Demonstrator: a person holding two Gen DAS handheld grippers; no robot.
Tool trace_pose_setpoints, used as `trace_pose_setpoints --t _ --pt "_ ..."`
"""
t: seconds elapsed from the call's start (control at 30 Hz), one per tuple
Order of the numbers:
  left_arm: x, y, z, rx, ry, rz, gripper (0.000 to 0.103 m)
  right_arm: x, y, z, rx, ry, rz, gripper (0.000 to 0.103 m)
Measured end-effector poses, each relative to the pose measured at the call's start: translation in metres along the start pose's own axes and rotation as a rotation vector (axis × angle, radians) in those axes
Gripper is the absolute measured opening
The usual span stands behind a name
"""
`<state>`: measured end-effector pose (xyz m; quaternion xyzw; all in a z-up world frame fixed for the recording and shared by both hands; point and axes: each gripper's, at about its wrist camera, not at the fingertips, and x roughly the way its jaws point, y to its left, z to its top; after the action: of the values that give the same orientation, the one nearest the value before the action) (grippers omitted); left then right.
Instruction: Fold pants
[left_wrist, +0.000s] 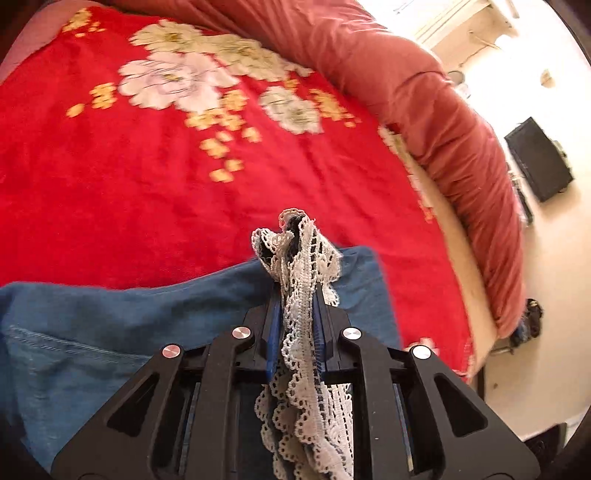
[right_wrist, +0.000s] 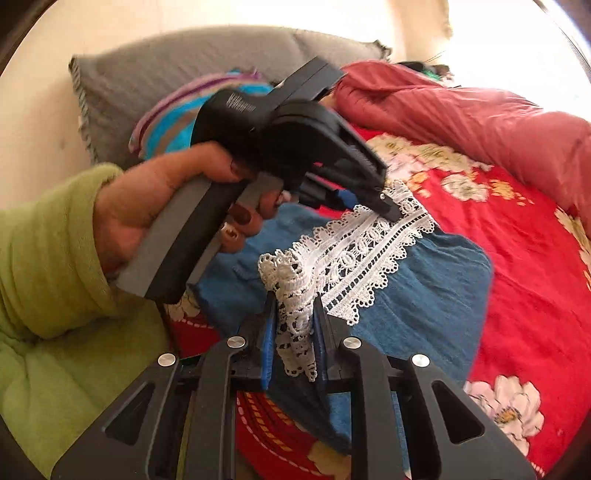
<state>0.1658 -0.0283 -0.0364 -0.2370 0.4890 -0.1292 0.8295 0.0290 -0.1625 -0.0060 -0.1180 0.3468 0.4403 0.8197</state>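
Blue denim pants (left_wrist: 92, 332) with a white lace hem (left_wrist: 299, 280) lie on a red flowered bedspread (left_wrist: 147, 166). My left gripper (left_wrist: 297, 295) is shut on the lace hem and holds it bunched above the denim. In the right wrist view my right gripper (right_wrist: 293, 314) is shut on the other end of the same lace hem (right_wrist: 354, 254), which stretches between the two grippers over the pants (right_wrist: 424, 306). The left gripper (right_wrist: 373, 201) shows there too, held by a hand in a green sleeve (right_wrist: 55, 258).
A rolled red quilt (left_wrist: 443, 122) runs along the bed's far side and also shows in the right wrist view (right_wrist: 480, 118). A grey pillow (right_wrist: 147, 74) and a striped cloth (right_wrist: 177, 122) lie at the head. A black box (left_wrist: 539, 158) stands on the pale floor.
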Motion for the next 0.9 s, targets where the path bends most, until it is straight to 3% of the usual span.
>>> trace_pose_setpoints --t 0.2,0.27,0.37,0.4,0.47,0.53,0.67,0.8,0.9 --pt "0.004 0.017 -0.010 0.028 -0.012 0.073 0.013 0.027 0.016 -0.012 -0.052 0.083 -0.018 0.017" --pt "0.003 0.016 -0.010 0.071 -0.025 0.106 0.022 0.032 0.016 -0.014 -0.049 0.096 -0.013 0.021" --pt "-0.003 0.019 -0.009 0.084 -0.028 0.106 0.024 0.022 0.015 -0.011 -0.014 0.094 0.058 0.031" --pt "-0.008 0.019 -0.009 0.088 -0.038 0.109 0.024 0.012 0.012 -0.010 0.011 0.072 0.105 0.031" --pt "-0.021 0.016 -0.011 0.116 -0.066 0.127 0.024 -0.006 0.007 -0.007 0.031 0.029 0.120 0.032" --pt "-0.038 0.012 -0.016 0.150 -0.098 0.151 0.024 -0.024 -0.005 -0.006 0.052 -0.005 0.072 0.032" --pt "-0.056 -0.007 -0.039 0.243 -0.106 0.163 0.024 -0.035 -0.032 -0.014 0.114 0.014 -0.054 0.032" --pt "-0.050 -0.028 -0.067 0.328 -0.055 0.144 0.024 -0.022 -0.045 -0.025 0.165 0.093 -0.069 0.034" --pt "-0.038 -0.038 -0.089 0.407 0.005 0.209 0.024 -0.011 -0.042 -0.037 0.161 0.181 -0.101 0.033"
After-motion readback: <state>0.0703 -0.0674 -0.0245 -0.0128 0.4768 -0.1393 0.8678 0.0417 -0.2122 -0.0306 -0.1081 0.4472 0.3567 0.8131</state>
